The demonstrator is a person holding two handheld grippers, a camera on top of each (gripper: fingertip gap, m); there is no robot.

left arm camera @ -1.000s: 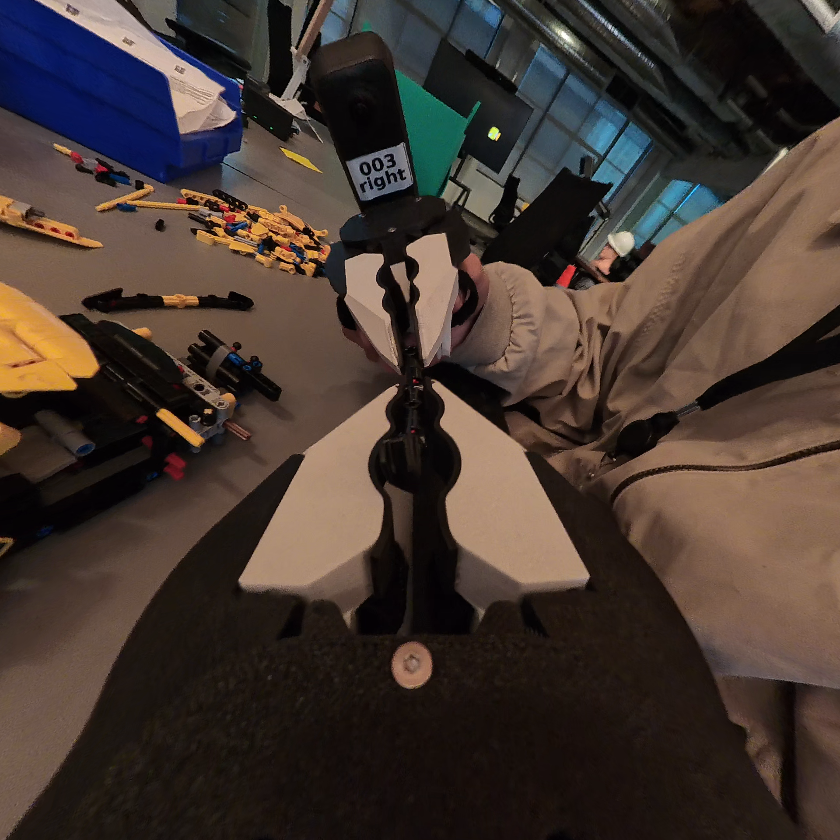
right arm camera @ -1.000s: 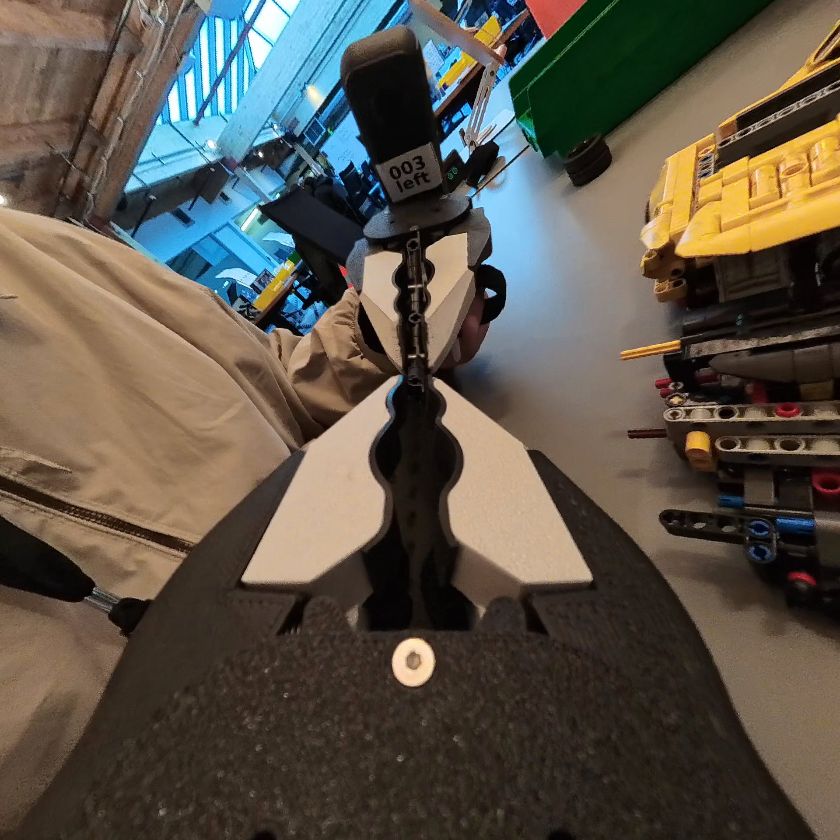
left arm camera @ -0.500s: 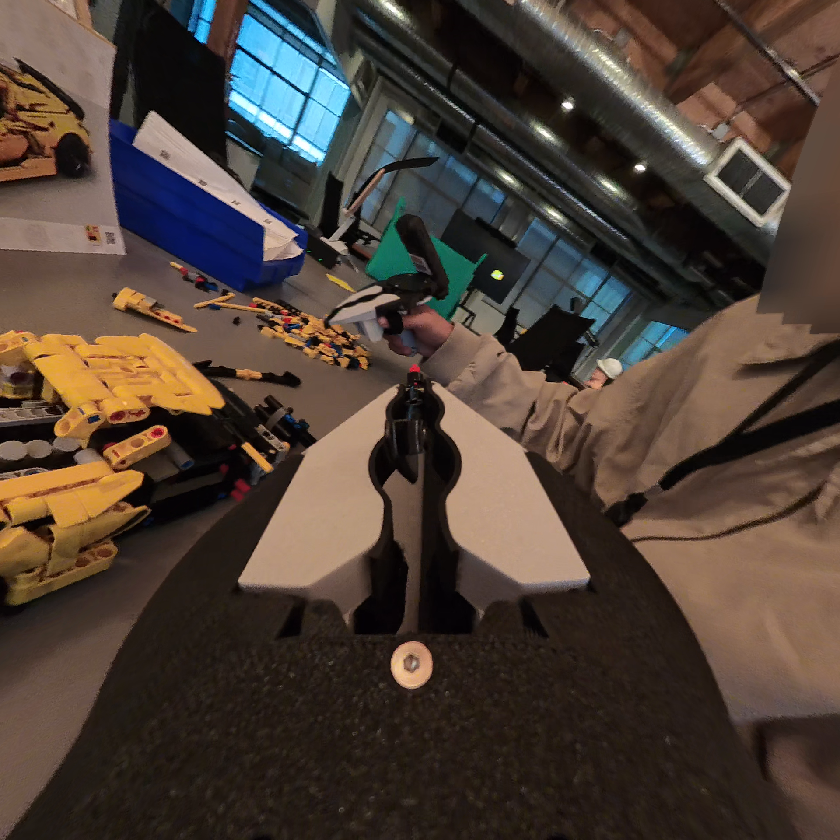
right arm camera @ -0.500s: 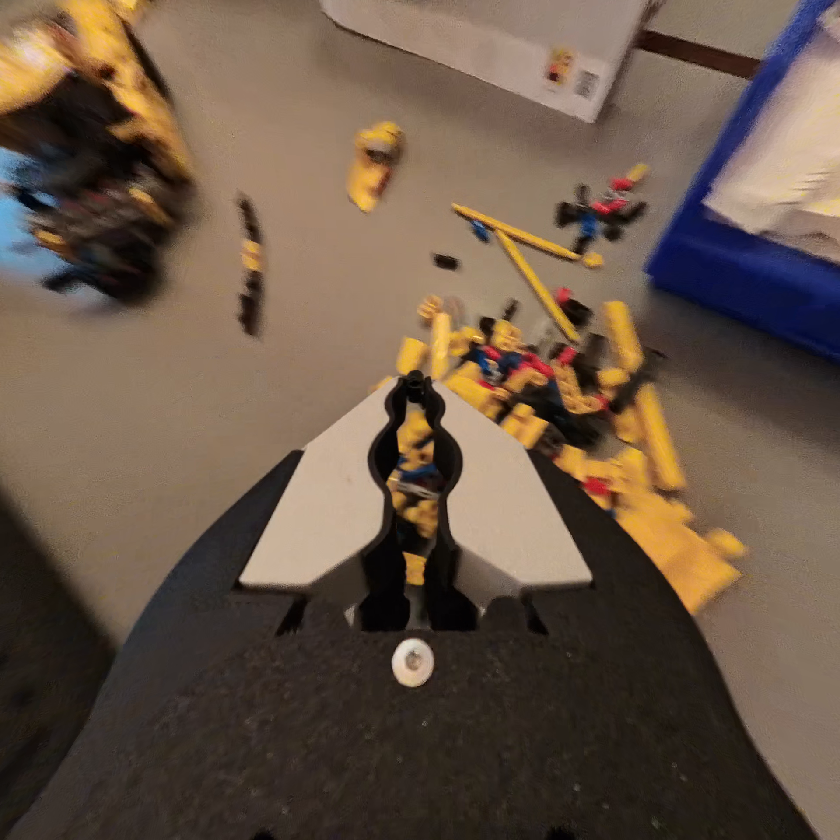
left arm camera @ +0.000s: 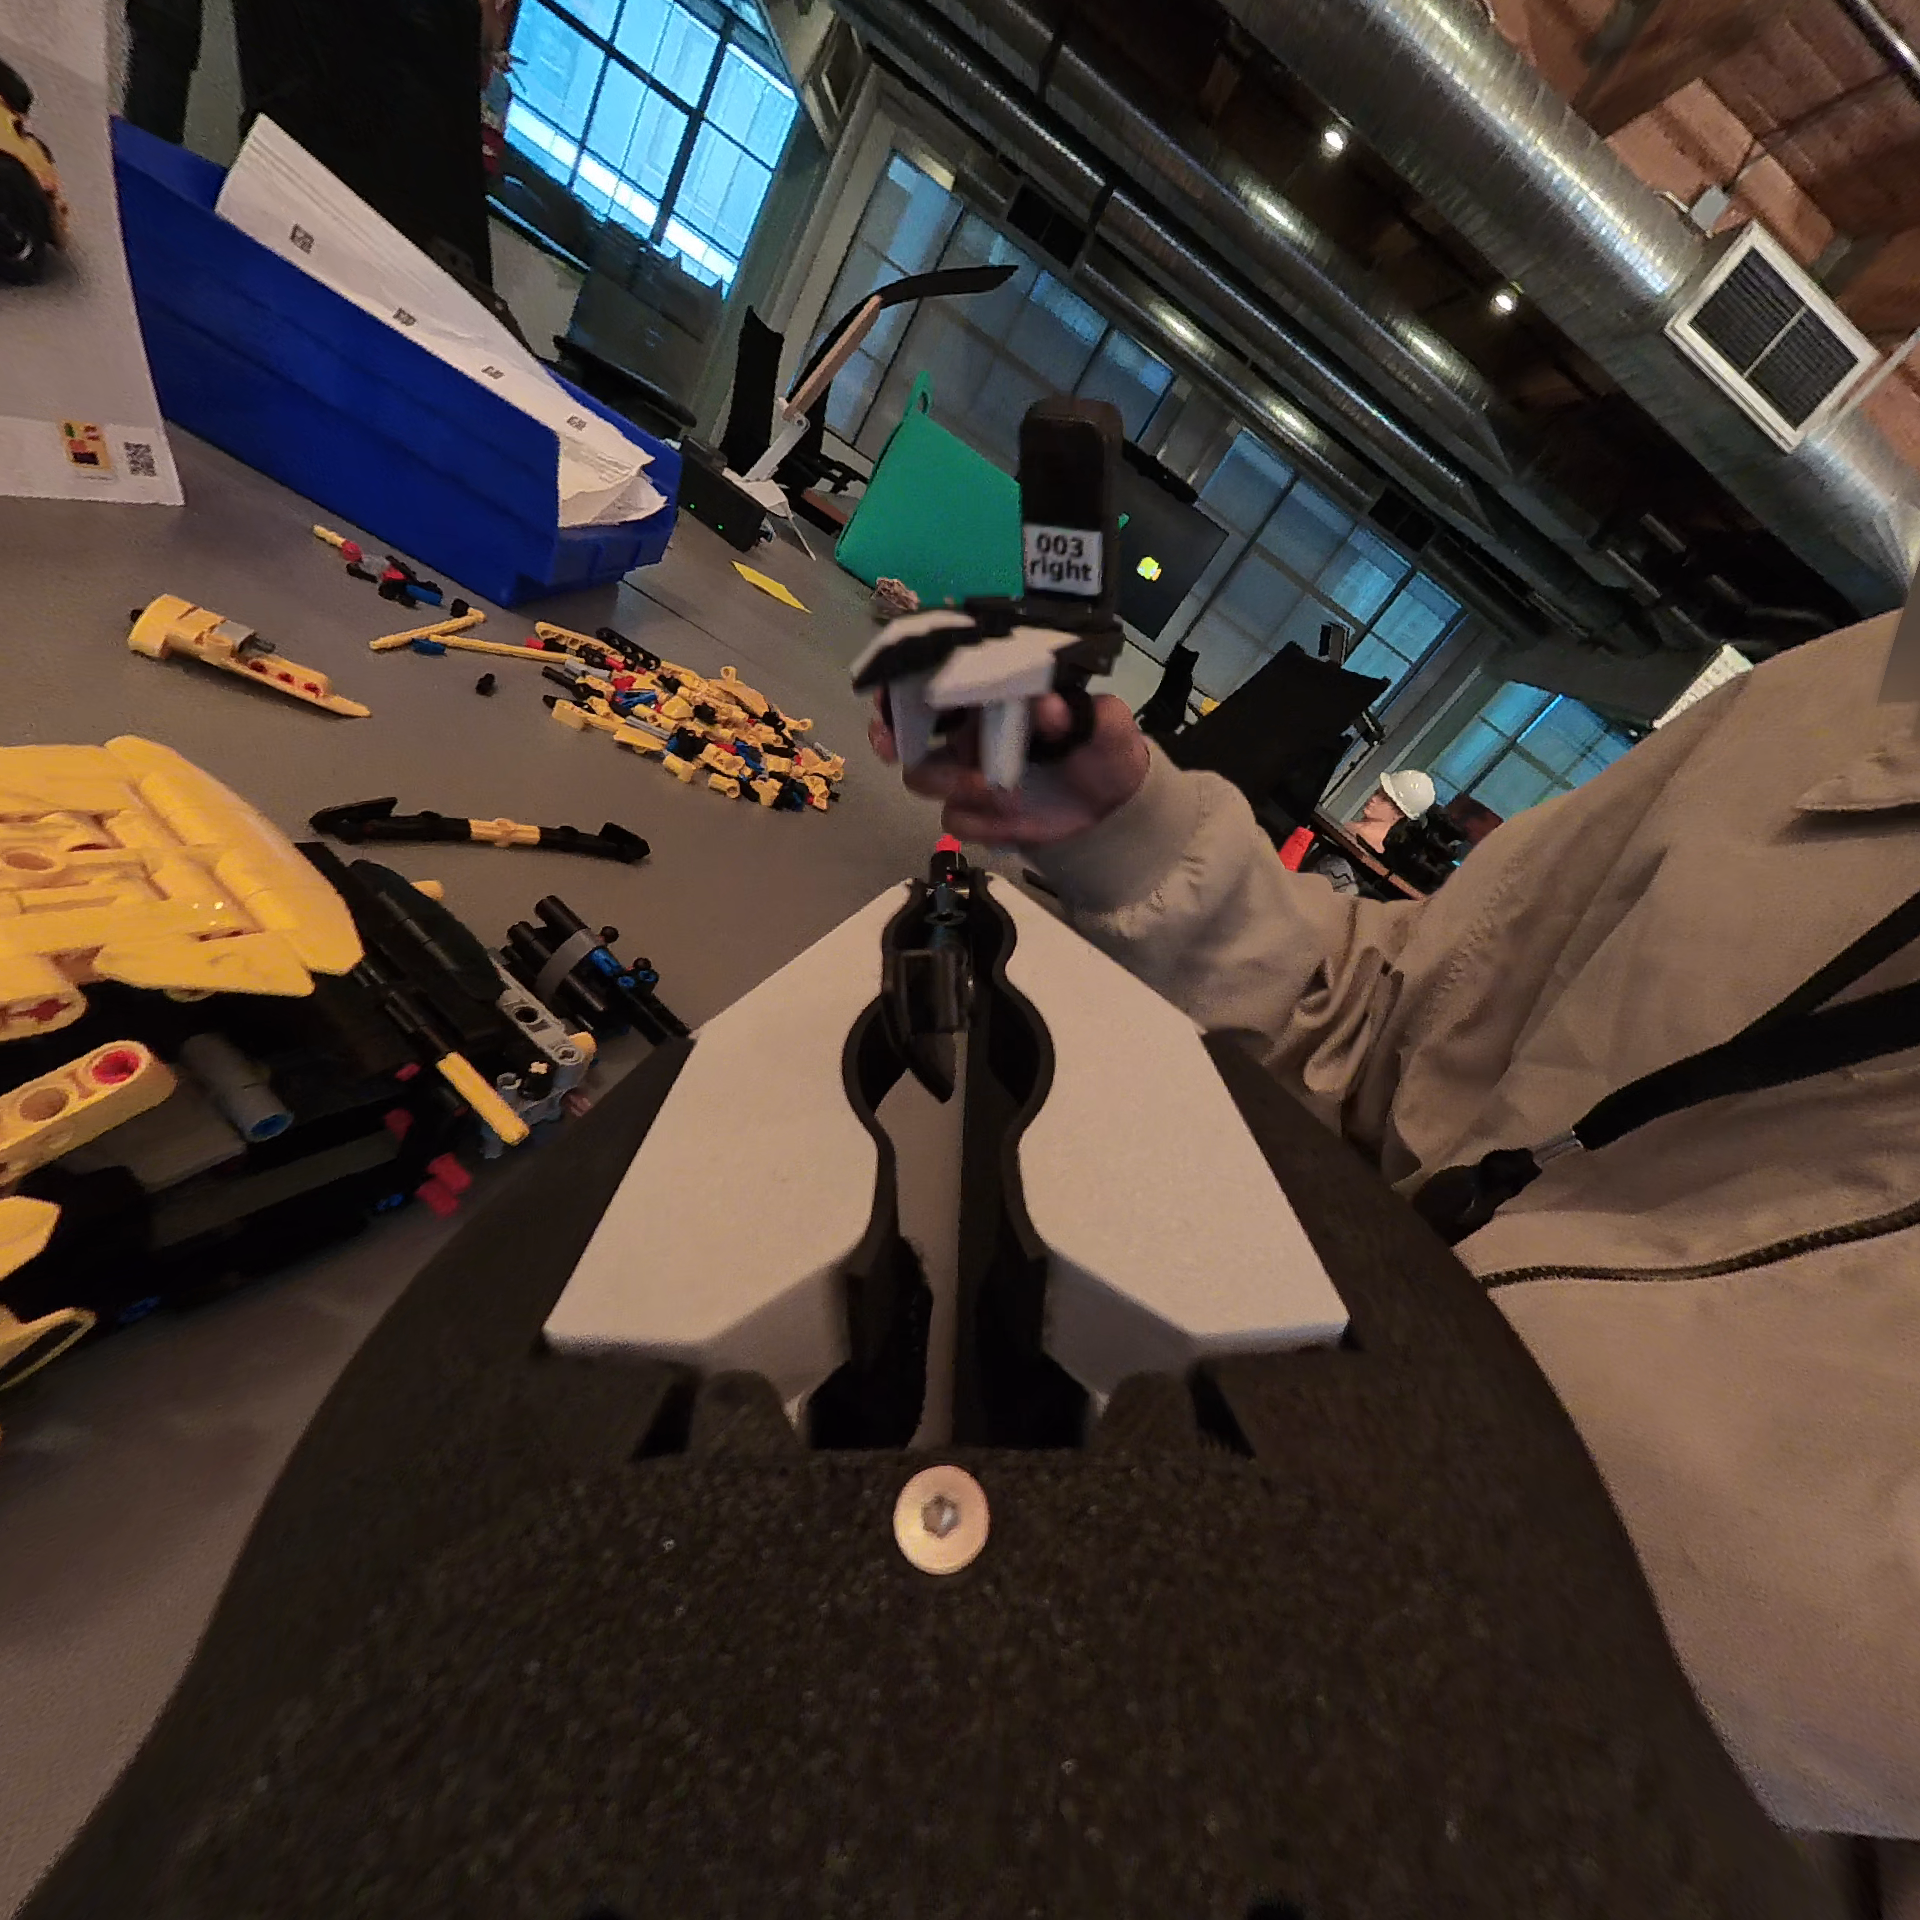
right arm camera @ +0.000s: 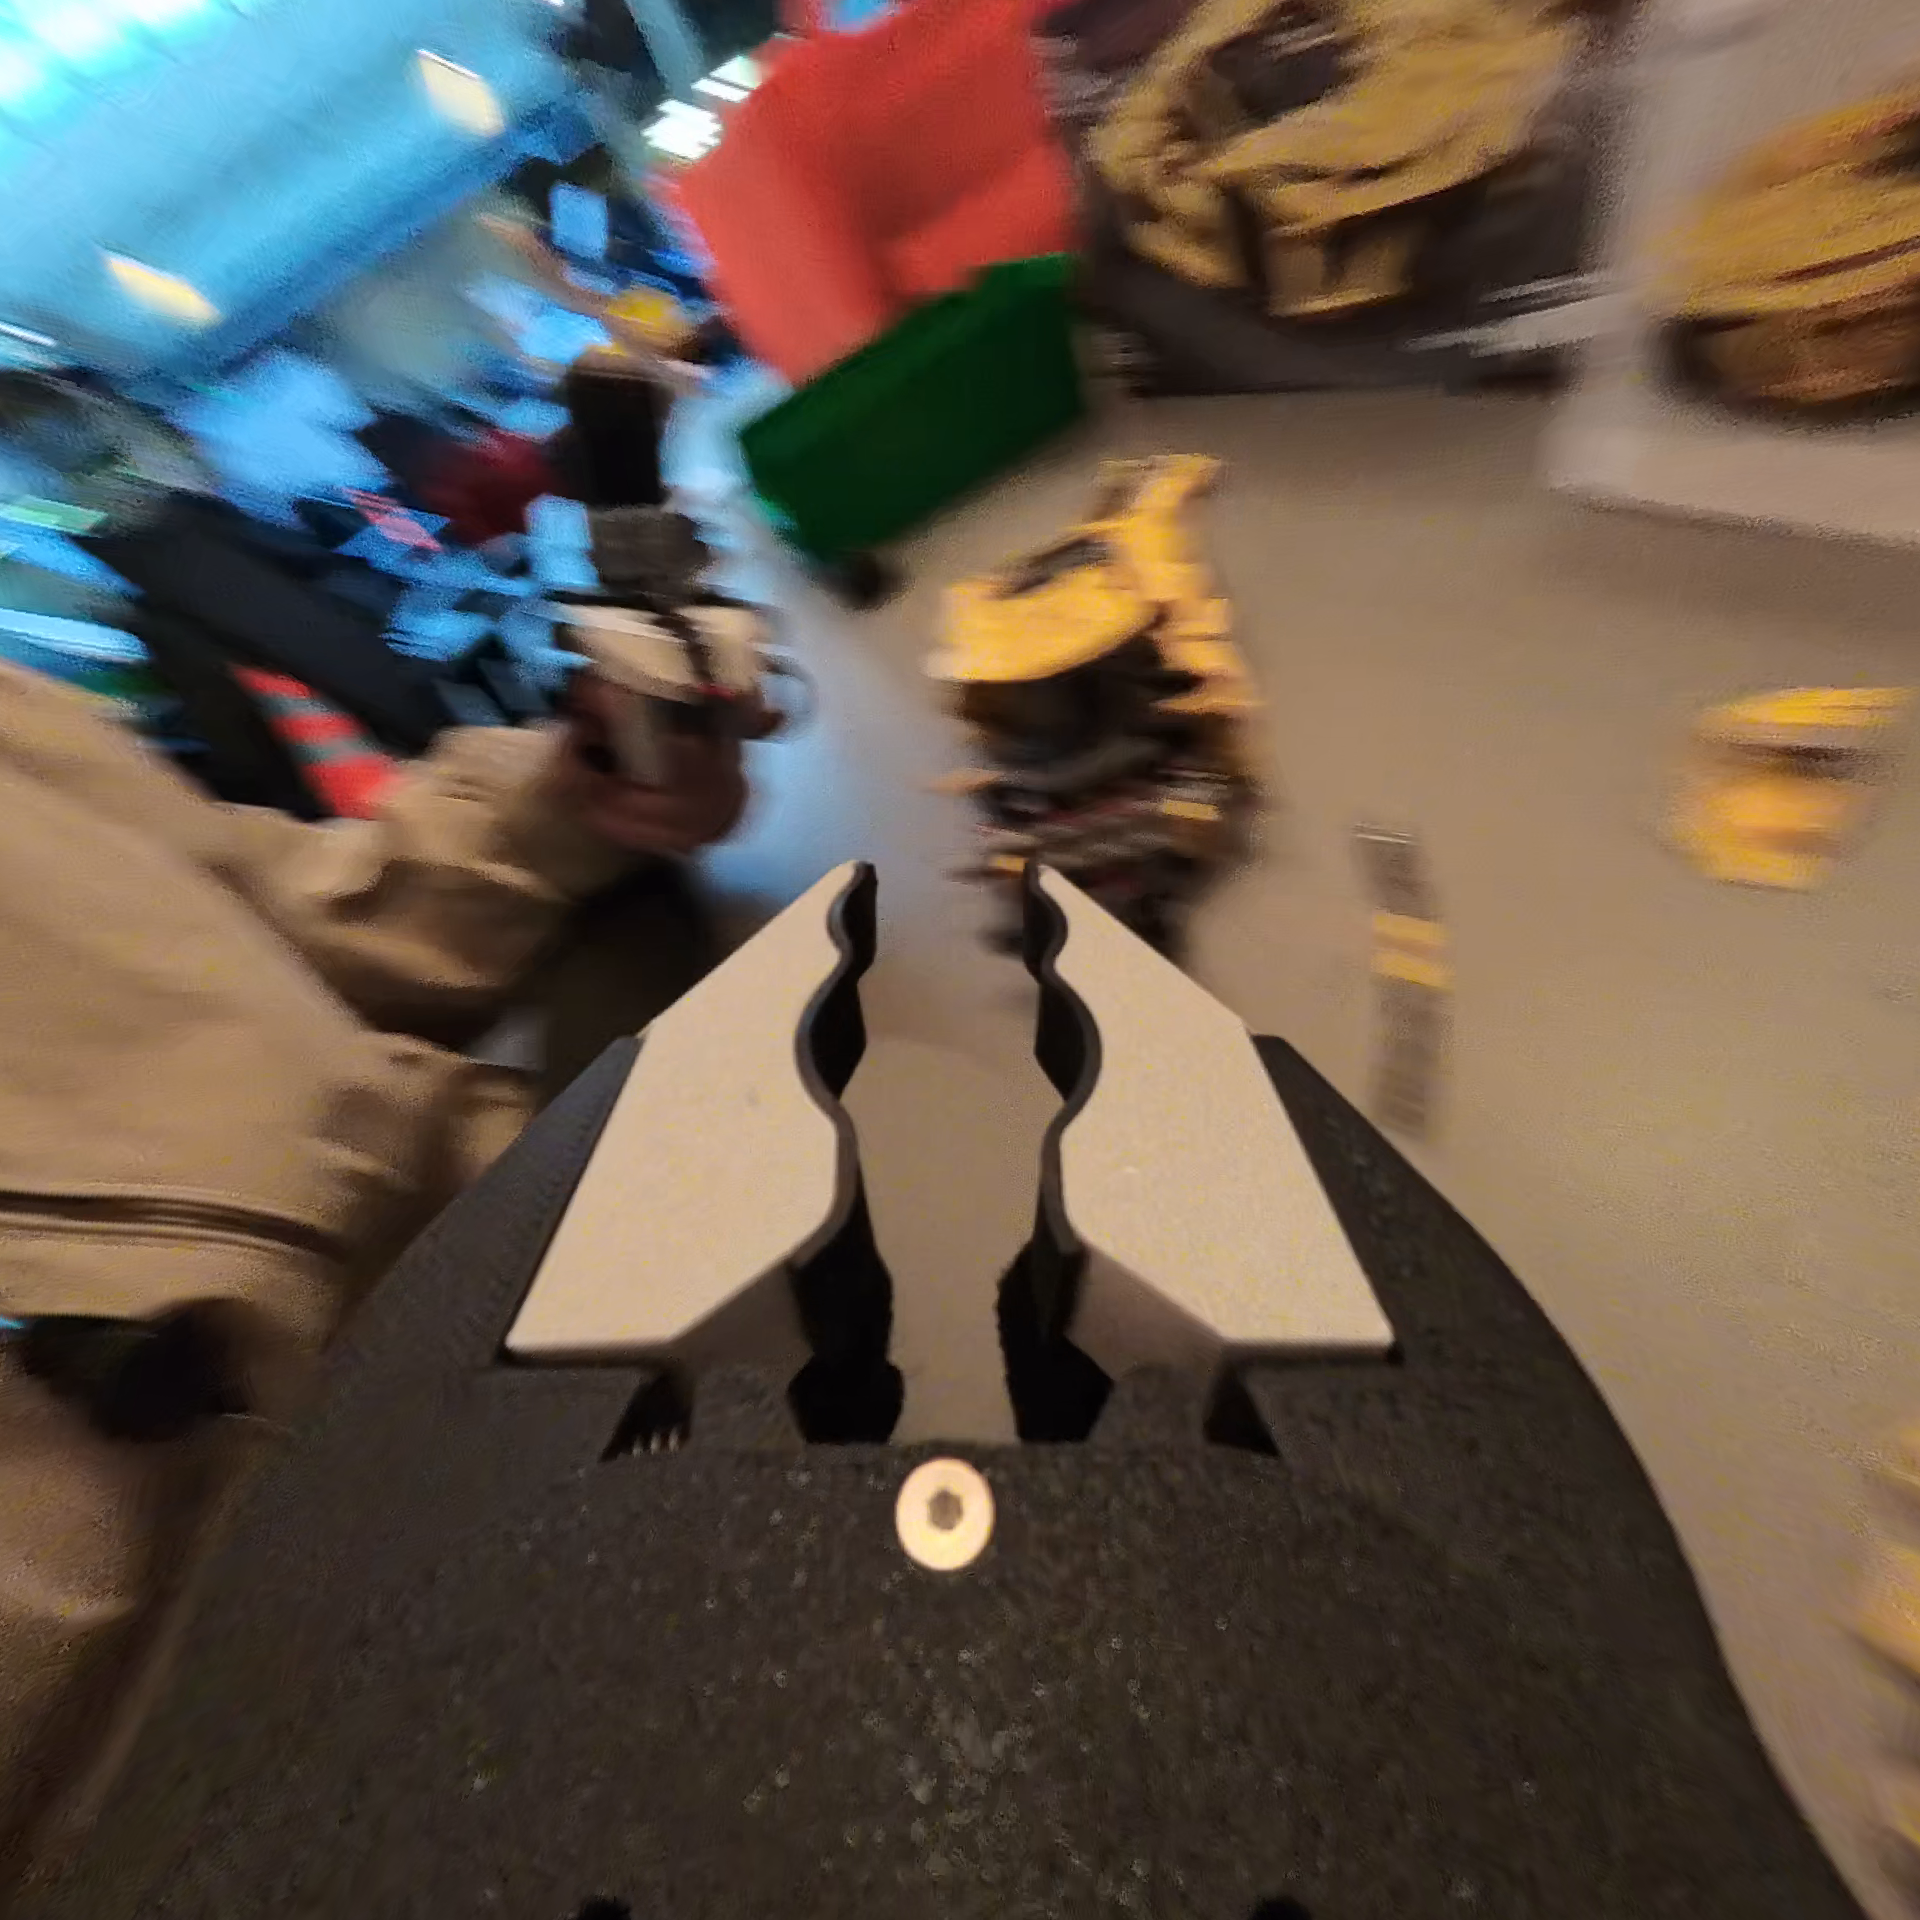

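Observation:
My left gripper (left arm camera: 948, 891) is shut on a small black part (left arm camera: 932, 987) with a red pin (left arm camera: 945, 847) sticking out past the tips, held above the grey table (left arm camera: 727, 883). My right gripper (right arm camera: 948, 883) is open and empty; its view is blurred by motion. In the left wrist view it (left arm camera: 956, 727) hovers just beyond my left tips, fingers apart. The left gripper (right arm camera: 665, 665) shows at the left of the right wrist view. A half-built yellow and black brick car (left arm camera: 156, 935) lies to the left of my left gripper, and also shows in the right wrist view (right arm camera: 1091, 707).
A pile of loose yellow, black and blue pieces (left arm camera: 696, 717) lies mid-table. A black and yellow beam (left arm camera: 478, 831) and a yellow part (left arm camera: 239, 655) lie near it. A blue bin with papers (left arm camera: 343, 395) and a green bin (left arm camera: 935, 520) stand behind. A beige sleeve (left arm camera: 1299, 987) is at right. My hands' fingertips stand some 15 cm from each other.
The grippers were tip to tip on the small part. My right gripper let go, swung over the loose pile, opened and swung back. My left stayed shut on the part.

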